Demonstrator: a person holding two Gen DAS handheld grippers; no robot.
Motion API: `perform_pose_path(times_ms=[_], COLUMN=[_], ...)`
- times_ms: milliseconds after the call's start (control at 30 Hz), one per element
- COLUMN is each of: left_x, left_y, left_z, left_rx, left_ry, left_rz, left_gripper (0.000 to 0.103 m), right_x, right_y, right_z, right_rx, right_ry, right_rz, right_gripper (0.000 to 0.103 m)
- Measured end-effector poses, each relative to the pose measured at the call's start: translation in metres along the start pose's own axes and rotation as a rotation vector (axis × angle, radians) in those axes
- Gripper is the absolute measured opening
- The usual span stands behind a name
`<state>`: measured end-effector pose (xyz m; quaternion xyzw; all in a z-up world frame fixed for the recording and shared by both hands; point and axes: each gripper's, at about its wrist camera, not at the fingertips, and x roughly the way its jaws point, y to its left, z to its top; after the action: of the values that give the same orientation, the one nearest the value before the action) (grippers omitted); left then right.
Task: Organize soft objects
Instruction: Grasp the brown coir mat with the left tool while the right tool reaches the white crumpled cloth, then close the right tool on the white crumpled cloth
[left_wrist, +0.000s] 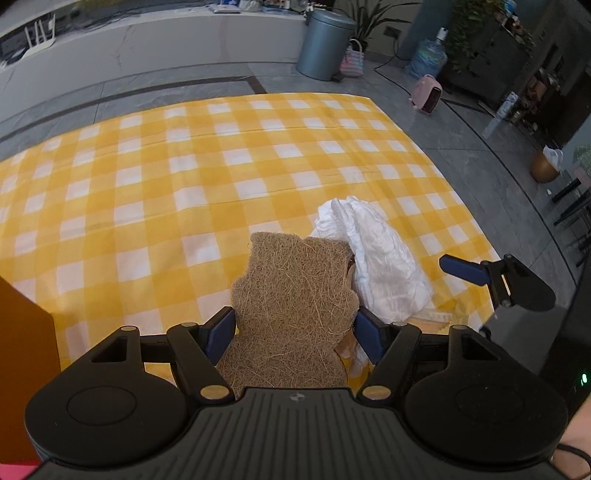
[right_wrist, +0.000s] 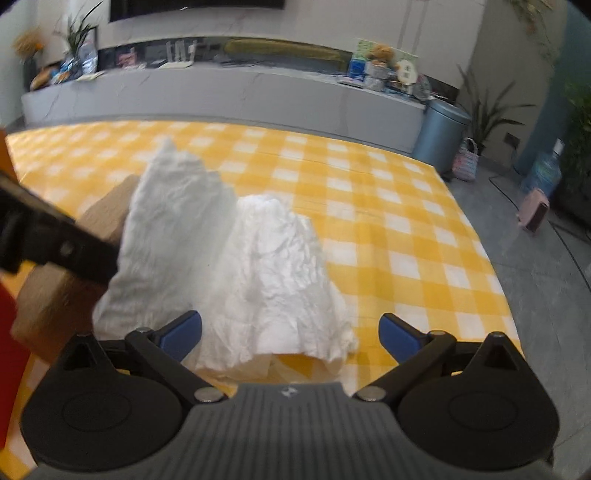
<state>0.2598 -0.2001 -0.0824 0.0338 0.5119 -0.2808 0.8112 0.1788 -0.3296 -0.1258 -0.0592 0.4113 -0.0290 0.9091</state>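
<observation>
A brown fibrous pad (left_wrist: 295, 306) is standing up between the blue fingers of the left gripper (left_wrist: 295, 328), which is pinching it at both edges. Just right of that gripper a crumpled white cloth (left_wrist: 380, 258) is lying on the yellow checked surface (left_wrist: 147, 206), touching the pad's right edge. The right gripper (right_wrist: 291, 336) is hovering with its fingers spread wide over the near end of the cloth (right_wrist: 258, 266), gripping nothing. Ahead of both grippers the checked surface is stretching open to its far edge; the right edge is running close beside the right gripper.
</observation>
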Motion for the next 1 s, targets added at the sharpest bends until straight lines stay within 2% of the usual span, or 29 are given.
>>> perform_pose_path(times_ms=[67,233,333,500,600,667,733,867,900,933,967,1000], left_x=[0.001,-0.001,0.000,0.002,0.002,0.001,0.001,0.001,0.001,0.001,0.001,0.000], left_y=[0.000,-0.003,-0.006,-0.005,-0.005,-0.005,-0.006,-0.006,-0.005,-0.006,-0.006,-0.006], left_z=[0.000,-0.002,-0.002,-0.001,-0.001,-0.002,-0.002,-0.002,-0.002,-0.002,-0.002,-0.002], left_rx=[0.000,0.031,0.042,0.031,0.030,0.037,0.040,0.039,0.039,0.038,0.037,0.038], left_ry=[0.004,-0.002,-0.002,0.006,0.010,0.005,0.001,0.006,0.006,0.004,0.003,0.001], left_rz=[-0.006,-0.028,-0.006,0.028,0.023,0.021,0.022,0.016,0.015,0.017,0.018,0.017], left_gripper=[0.080,0.080,0.080,0.080,0.080,0.080,0.080,0.080,0.080,0.080,0.080,0.080], right_x=[-0.009,-0.034,-0.032,-0.012,-0.006,-0.006,-0.007,-0.007,-0.006,-0.006,-0.006,-0.006], right_y=[0.002,0.004,0.018,0.030,0.029,0.026,0.024,0.029,0.030,0.030,0.030,0.029], right_z=[-0.001,-0.008,-0.010,-0.004,-0.002,-0.002,-0.003,-0.002,-0.002,-0.002,-0.002,-0.001], right_rx=[-0.032,-0.109,-0.215,-0.245,-0.249,-0.231,-0.213,-0.245,-0.251,-0.249,-0.240,-0.228], right_ry=[-0.004,-0.136,-0.183,-0.152,-0.132,-0.119,-0.103,-0.073,-0.066,-0.064,-0.059,-0.052], right_rz=[-0.003,0.096,0.079,0.074,0.082,0.100,0.151,0.138,0.140,0.150,0.161,0.154], right_gripper=[0.100,0.100,0.100,0.100,0.100,0.095,0.079,0.076,0.072,0.064,0.060,0.052])
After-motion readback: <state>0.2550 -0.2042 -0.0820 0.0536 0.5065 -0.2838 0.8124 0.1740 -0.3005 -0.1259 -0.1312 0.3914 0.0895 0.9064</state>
